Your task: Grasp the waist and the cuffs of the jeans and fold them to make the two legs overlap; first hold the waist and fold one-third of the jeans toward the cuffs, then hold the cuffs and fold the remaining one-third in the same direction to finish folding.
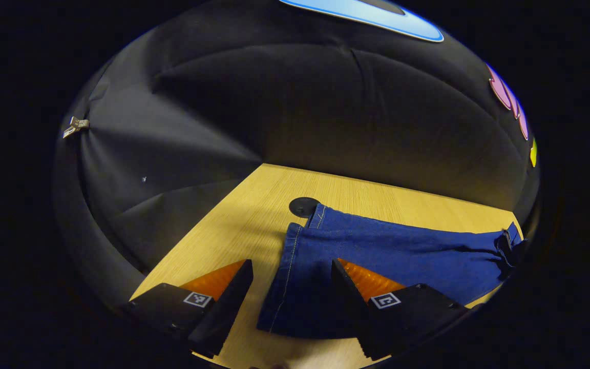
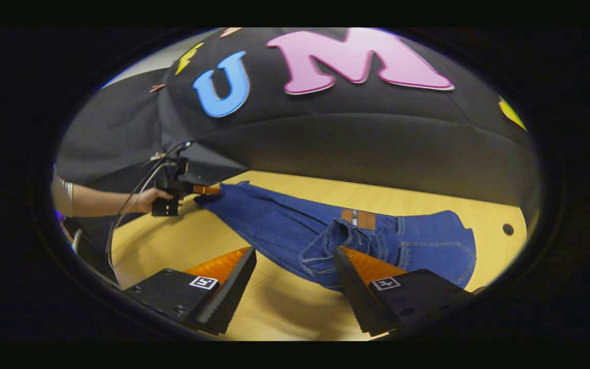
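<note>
Blue jeans [image 1: 392,251] lie flat on the wooden table [image 1: 254,215], legs stretched toward me in the left gripper view. My left gripper [image 1: 291,266] is open just above the cuff end; the stitched hem runs between its fingers and one finger hangs over the denim. In the right gripper view the jeans [image 2: 274,220] show their waist, with a brown patch [image 2: 357,219] and back pockets. My right gripper [image 2: 295,253] hovers open at the near waist edge, touching nothing. Far off at the cuffs, a hand holds the left gripper [image 2: 207,190].
A black round grommet [image 1: 303,206] sits in the table just beyond the cuffs, and a small hole [image 2: 508,229] lies past the waist. Black cloth walls close off the table's far and left sides. A forearm and cables [image 2: 121,205] reach in from the left.
</note>
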